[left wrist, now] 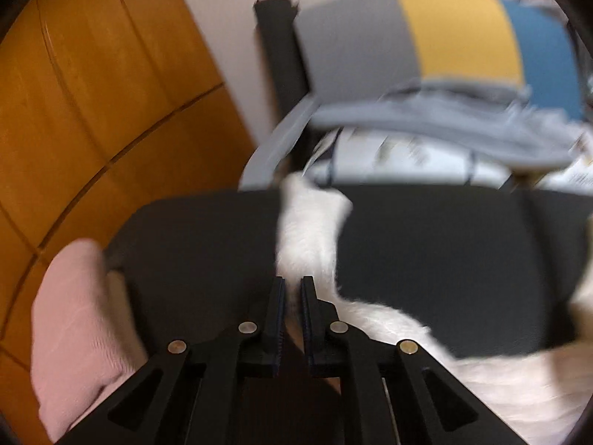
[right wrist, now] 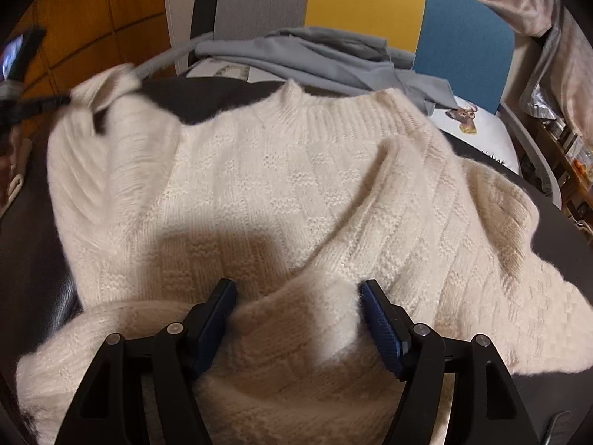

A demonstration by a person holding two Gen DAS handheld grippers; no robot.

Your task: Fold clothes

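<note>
We are seeing the cream knitted sweater [right wrist: 296, 193] lying spread on the dark round table [right wrist: 33, 278]; behind the table, a grey garment [right wrist: 315, 59] is lying on the tricolour-backed chair [right wrist: 367, 3].

Cream basket-weave knit sweater [right wrist: 281, 185]; grey, yellow, blue chair back [right wrist: 367, 11]

**Wool, leather-look top and matt plastic**

The sweater [right wrist: 281, 193] is cream knit, fluffy, with a raised block pattern and a ribbed collar. It lies on a dark table [right wrist: 33, 282] whose surface looks smooth with a slight sheen, like leather. The right gripper [right wrist: 298, 296] is matt black plastic with ridged blue pads and small shiny metal pins; the left gripper [left wrist: 292, 296] looks the same. Farther off, a grey cloth [right wrist: 315, 55] is smooth and thin. At far left, the wood panelling [left wrist: 92, 92] is glossy orange-brown. A pink cloth [left wrist: 74, 326] at near left looks soft.
</note>
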